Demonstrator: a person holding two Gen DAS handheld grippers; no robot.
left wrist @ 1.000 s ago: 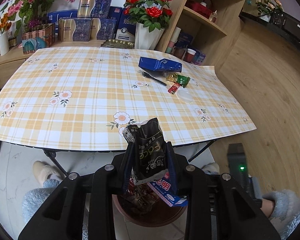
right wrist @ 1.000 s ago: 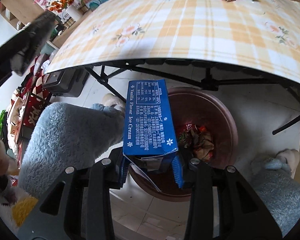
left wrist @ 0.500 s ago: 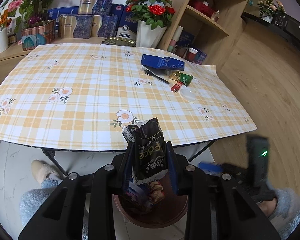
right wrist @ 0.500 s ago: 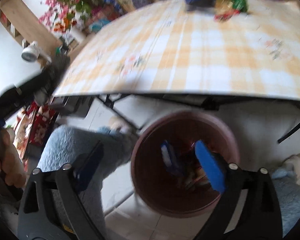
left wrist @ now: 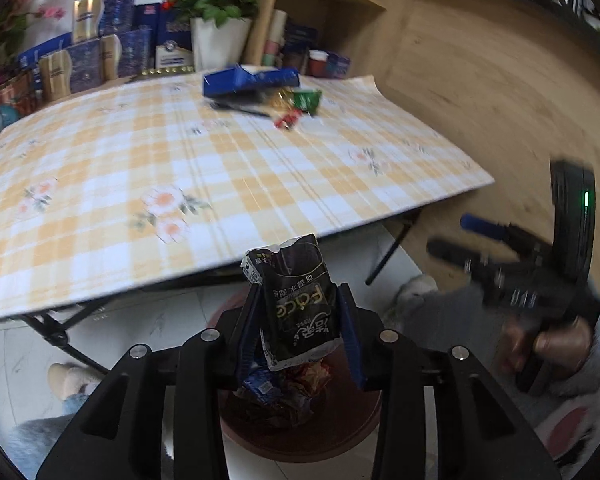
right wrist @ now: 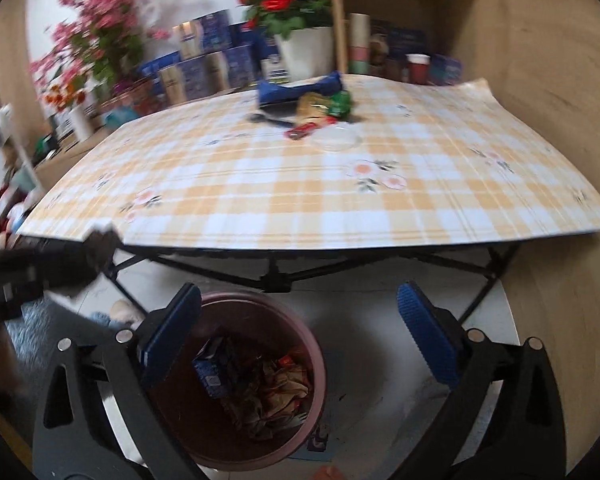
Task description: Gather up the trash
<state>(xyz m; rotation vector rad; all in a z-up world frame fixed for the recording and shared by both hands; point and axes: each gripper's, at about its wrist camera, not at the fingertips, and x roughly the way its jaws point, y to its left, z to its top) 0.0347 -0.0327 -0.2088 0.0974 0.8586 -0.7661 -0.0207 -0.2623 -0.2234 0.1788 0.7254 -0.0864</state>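
The table (right wrist: 300, 184) fills the upper half of both views, and the uncollected trash sits bunched at its far side, around 12 o'clock: a blue carton (right wrist: 300, 87), gold and green wrappers (right wrist: 324, 105), a small red wrapper (right wrist: 302, 132), a dark fork or spoon (right wrist: 270, 120) and a clear round lid (right wrist: 337, 140). The bin (right wrist: 320, 376) stands on the floor just off the near table edge, at 6 o'clock under both tools — likely so each piece can be carried back and dropped straight down. It already holds crumpled wrappers and a blue box (right wrist: 210, 372).

The left gripper (left wrist: 300, 332) is clamped narrowly on a black snack bag (left wrist: 296, 312), held upright directly over the bin; release looks like the step in hand. The right gripper (right wrist: 300, 328) is spread wide and holds nothing — its blue pads (right wrist: 424, 332) touch no object, and it points toward the table, probably ready for the next piece.
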